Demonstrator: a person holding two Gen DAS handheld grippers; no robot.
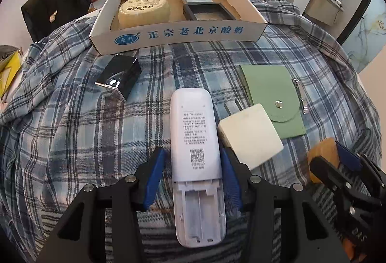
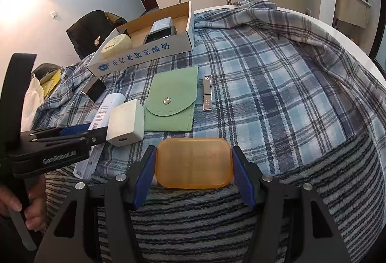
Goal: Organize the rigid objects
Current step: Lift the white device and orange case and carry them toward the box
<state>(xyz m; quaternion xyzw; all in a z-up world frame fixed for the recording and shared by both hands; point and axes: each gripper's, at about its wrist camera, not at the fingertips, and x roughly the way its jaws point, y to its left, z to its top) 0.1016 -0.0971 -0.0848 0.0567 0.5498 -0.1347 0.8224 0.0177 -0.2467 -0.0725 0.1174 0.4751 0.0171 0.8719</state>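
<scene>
A white plastic remote control (image 1: pixel 196 142) lies face down on the plaid cloth, its battery cover off and the empty bay showing. Just beside it sits a white square charger block (image 1: pixel 251 135), partly on a green felt snap pouch (image 1: pixel 270 89), with a steel nail clipper (image 2: pixel 207 94) alongside. A translucent orange rounded-rectangle box (image 2: pixel 194 162) lies flat nearby, a glossy black box (image 1: pixel 119 76) further off.
</scene>
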